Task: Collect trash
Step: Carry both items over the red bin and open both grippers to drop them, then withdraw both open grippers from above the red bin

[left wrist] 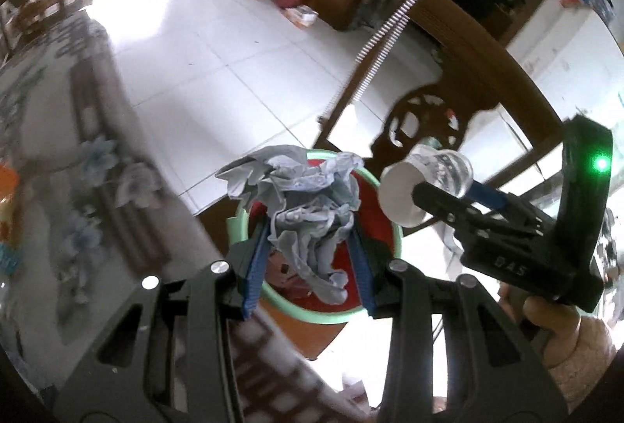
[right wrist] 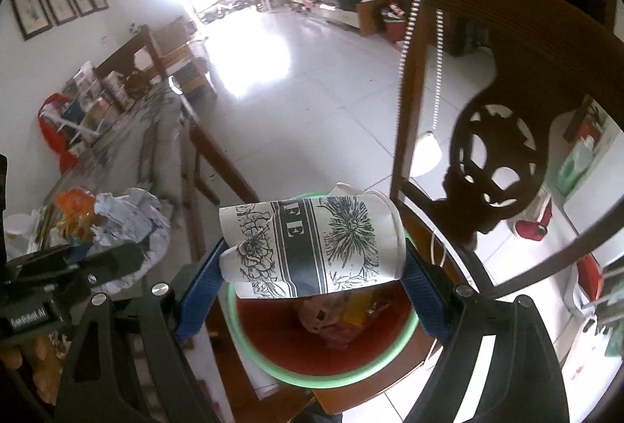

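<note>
My left gripper (left wrist: 310, 228) is shut on a crumpled grey-blue paper wad (left wrist: 308, 196), held just above a red bin with a green rim (left wrist: 384, 224). The right gripper (left wrist: 440, 185) shows beside it, gripping a white cup (left wrist: 401, 194) seen bottom-on. In the right wrist view my right gripper (right wrist: 316, 251) is shut on that paper coffee cup (right wrist: 312, 243), printed with black flowers and lying sideways between the blue pads (right wrist: 199, 286) over the bin (right wrist: 331, 378). Wrappers (right wrist: 343, 317) lie inside the bin. The left gripper (right wrist: 113, 247) with its paper wad (right wrist: 128, 216) appears at the left.
The bin stands on a wooden chair seat (right wrist: 351, 397); the carved chair back (right wrist: 499, 150) rises right behind it, with a beaded cord (right wrist: 409, 25) hanging along it. A table with a flowered cloth (left wrist: 89, 189) lies to the left. White tiled floor (left wrist: 218, 64) spreads beyond.
</note>
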`<state>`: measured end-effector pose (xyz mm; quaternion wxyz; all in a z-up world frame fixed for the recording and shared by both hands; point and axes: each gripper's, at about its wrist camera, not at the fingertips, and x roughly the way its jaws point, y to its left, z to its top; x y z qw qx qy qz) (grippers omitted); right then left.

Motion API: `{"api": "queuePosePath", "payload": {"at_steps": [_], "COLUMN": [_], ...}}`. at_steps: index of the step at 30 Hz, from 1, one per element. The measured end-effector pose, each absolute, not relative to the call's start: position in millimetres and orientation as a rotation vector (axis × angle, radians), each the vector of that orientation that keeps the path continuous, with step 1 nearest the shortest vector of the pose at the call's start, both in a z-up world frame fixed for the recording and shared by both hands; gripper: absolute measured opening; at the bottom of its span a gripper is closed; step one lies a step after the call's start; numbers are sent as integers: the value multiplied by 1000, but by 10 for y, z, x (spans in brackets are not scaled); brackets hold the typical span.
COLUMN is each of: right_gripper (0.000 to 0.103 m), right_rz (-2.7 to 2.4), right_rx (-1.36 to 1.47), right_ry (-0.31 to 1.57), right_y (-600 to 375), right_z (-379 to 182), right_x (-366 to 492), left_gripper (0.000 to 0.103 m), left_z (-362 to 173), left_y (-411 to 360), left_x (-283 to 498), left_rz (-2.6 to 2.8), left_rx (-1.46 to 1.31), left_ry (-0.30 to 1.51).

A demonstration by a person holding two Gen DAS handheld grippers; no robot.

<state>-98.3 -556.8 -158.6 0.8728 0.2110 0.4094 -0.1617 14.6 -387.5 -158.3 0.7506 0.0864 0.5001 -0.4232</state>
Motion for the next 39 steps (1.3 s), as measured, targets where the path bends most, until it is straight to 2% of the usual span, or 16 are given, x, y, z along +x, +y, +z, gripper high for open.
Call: {"api": "queuePosePath", "payload": {"at_steps": [2, 5, 15, 23, 33, 39], "right_gripper": [82, 83, 83, 83, 83, 83], "right_rz": [-354, -380, -400, -320, -138, -54], "right_rx": [445, 455, 486, 447, 340, 278], "right_ry": [850, 849, 855, 882, 919, 954], "right_y": [-5610, -5673, -5745, -5484, -4714, -4147], "right_z": [-1574, -1580, -1634, -1644, -1611, -1632], "right_x": [-1021, -1066, -1034, -706, -172, 33], "left_gripper": [39, 76, 76, 76, 76, 77], "left_z": [-1610, -1641, -1616, -1396, -1424, -1838], "left_y": [-3989, -4059, -3826, -3137, -1339, -209], "left_x": [105, 94, 263, 443, 696, 719], "left_rz": [-962, -974, -905, -730, -233, 62], "left_rx": [206, 201, 137, 56, -144, -352], "left_ry": [1104, 1105, 1108, 1025, 1012, 1145]}}
